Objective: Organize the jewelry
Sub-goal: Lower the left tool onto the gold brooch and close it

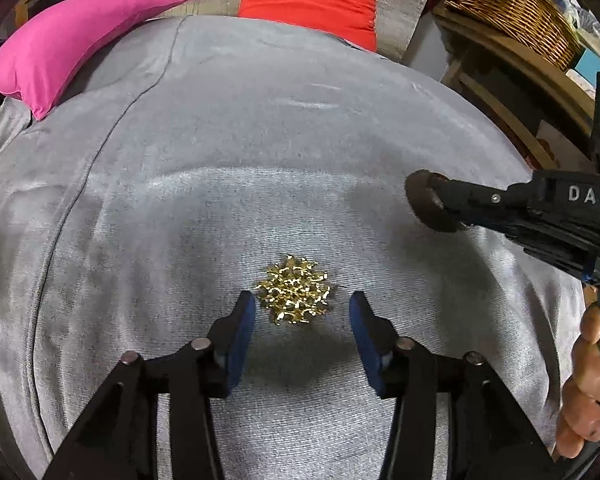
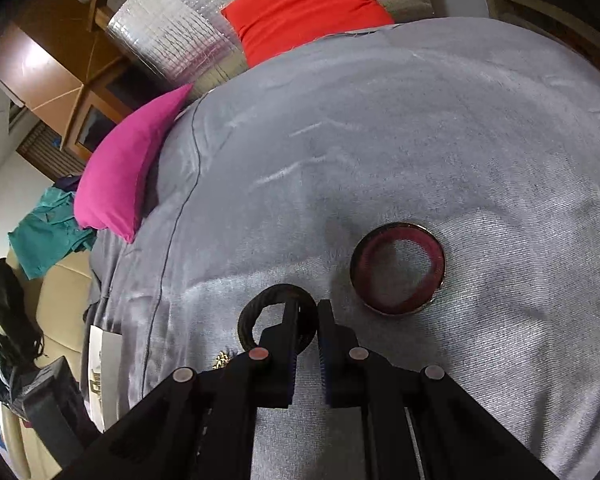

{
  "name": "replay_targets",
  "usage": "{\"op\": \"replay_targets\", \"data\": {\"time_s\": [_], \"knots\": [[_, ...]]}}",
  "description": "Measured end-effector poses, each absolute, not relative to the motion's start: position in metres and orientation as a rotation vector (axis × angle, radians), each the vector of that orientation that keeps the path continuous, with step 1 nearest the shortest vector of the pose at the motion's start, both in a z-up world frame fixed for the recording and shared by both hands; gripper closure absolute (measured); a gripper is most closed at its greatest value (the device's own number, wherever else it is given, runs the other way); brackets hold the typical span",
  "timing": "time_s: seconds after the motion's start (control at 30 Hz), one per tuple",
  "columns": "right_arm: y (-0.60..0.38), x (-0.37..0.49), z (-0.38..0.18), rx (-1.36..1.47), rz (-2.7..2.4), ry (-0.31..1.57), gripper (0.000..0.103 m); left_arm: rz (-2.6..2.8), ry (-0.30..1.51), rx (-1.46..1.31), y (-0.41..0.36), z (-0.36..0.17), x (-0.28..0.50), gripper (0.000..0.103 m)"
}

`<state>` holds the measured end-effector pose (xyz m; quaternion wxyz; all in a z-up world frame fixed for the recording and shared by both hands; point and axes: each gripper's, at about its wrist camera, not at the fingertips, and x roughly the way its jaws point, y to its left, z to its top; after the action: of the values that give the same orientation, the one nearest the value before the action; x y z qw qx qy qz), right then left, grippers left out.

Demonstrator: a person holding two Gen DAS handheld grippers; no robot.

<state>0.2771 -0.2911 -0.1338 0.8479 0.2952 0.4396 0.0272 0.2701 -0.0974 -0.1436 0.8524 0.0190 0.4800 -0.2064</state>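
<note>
Your left gripper [image 1: 302, 312] is spread wide, its blue pads flanking the gold brooch [image 1: 296, 291] on the grey bedspread [image 1: 220, 140] without touching it. Your right gripper [image 2: 309, 320] is clenched on the dark ring [image 2: 276, 318], just beside the red bangle [image 2: 398, 268]. Judged step: collecting pieces. Next, lower the left gripper squarely and close gently on the brooch.

A home living room: grey-covered sofa [image 1: 260, 140], pink cushion [image 1: 72, 44], wicker basket [image 1: 512, 4]
</note>
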Motion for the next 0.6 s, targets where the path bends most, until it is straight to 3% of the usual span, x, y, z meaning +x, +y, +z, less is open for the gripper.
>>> {"op": "replay_targets", "data": {"time_s": [0.07, 0.6], "knots": [[-0.291, 0.276, -0.133, 0.627, 0.064, 0.924, 0.093, -0.423, 1.005, 0.067, -0.098, -0.145, 0.27, 0.067], [-0.282, 0.274, -0.122, 0.622, 0.1, 0.892, 0.093, -0.441, 0.961, 0.063, -0.09, -0.131, 0.257, 0.067]]}}
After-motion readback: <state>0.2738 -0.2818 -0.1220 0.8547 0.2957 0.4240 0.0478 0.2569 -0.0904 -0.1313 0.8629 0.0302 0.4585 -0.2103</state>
